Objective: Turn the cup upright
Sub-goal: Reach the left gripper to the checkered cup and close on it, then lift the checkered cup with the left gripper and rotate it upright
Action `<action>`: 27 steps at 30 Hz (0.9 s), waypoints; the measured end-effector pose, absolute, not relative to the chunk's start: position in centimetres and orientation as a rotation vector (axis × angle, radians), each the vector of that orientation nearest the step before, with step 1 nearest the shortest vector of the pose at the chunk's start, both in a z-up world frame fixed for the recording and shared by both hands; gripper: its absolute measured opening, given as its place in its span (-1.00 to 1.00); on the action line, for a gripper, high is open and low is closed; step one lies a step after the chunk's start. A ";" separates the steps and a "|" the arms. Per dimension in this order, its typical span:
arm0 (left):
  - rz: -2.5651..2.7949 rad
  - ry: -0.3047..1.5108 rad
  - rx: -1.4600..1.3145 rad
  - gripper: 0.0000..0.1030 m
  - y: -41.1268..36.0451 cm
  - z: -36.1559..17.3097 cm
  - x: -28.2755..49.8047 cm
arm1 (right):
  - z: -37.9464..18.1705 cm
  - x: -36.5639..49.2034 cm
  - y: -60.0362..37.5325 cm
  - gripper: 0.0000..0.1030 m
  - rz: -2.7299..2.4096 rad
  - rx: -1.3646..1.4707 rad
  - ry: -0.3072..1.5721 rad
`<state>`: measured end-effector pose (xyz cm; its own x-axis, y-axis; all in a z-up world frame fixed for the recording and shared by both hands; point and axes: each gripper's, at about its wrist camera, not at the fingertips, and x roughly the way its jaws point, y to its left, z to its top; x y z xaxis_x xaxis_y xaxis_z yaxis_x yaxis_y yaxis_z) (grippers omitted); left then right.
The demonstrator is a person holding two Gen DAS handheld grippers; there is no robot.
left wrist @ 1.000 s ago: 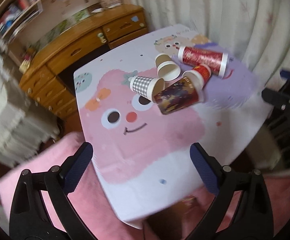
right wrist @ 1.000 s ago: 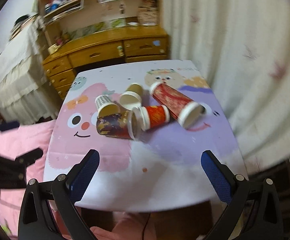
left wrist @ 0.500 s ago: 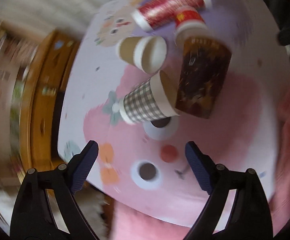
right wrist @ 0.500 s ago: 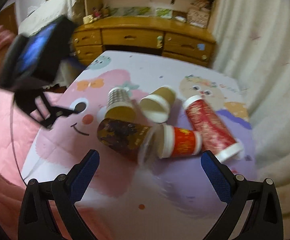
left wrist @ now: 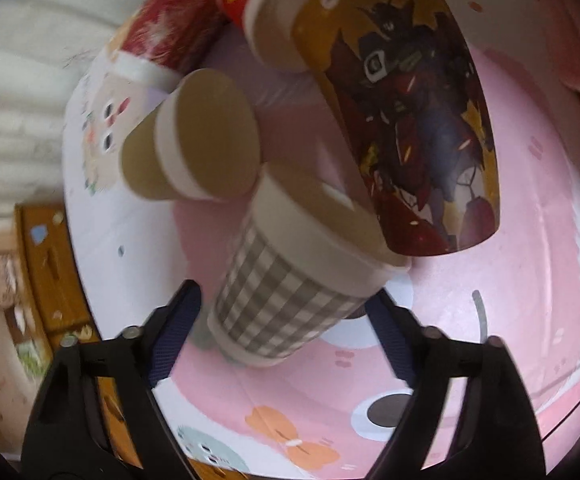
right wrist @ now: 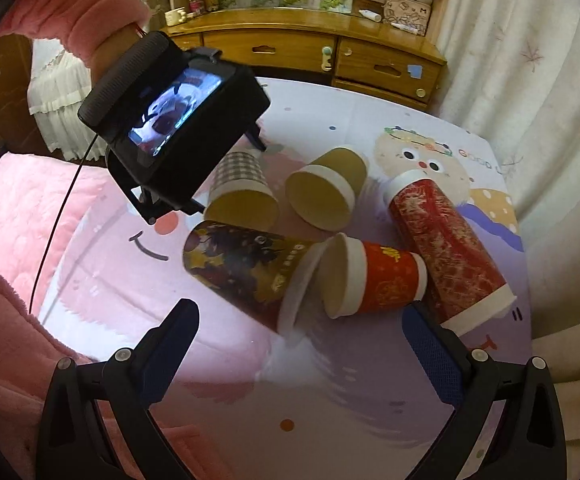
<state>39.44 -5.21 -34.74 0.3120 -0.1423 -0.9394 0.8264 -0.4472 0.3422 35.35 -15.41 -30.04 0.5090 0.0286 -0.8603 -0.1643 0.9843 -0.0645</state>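
My left hand-held gripper (left wrist: 281, 320) straddles the toppled checked cup (left wrist: 290, 288), fingers spread, not clamping; my right hand-held gripper (right wrist: 302, 328) gapes over the worktop (right wrist: 330, 400).

Five cups (right wrist: 330, 240) lie clustered on the table (right wrist: 330, 380), the checked cup (left wrist: 290, 280) apparently between the left gripper's (left wrist: 285, 320) fingers.

left wrist view close over checked cup (left wrist: 290, 300); right view farther back, sharing it.
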 end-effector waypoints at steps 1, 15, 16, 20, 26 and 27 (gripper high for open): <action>-1.300 0.614 1.654 0.37 -5.6 -35.1 39.6 | -30.0 35.3 -15.5 1.00 0.108 -0.146 1.035; -1.107 0.796 1.520 0.20 -6.9 -33.0 42.5 | -30.7 34.7 -18.0 1.00 0.043 0.016 1.113; -1.067 0.827 1.485 0.20 -6.7 -32.5 42.8 | -30.9 34.5 -18.0 1.00 0.039 0.019 1.122; -0.911 0.935 1.293 0.20 -6.6 -29.7 42.9 | -31.5 33.9 -18.0 1.00 -0.043 -0.020 1.101; -0.708 1.117 0.935 0.20 -4.7 -26.0 38.8 | -31.3 32.8 -19.7 1.00 -0.112 0.072 1.040; -0.690 1.155 0.873 0.20 -4.4 -25.6 37.7 | -31.1 32.4 -20.1 1.00 -0.123 0.088 1.034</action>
<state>37.68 -4.35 -25.60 0.2731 -0.0247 -0.9617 0.8349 0.5027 0.2242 32.45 -20.09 -31.07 0.5057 -0.0599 -0.8606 0.1432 0.9896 0.0153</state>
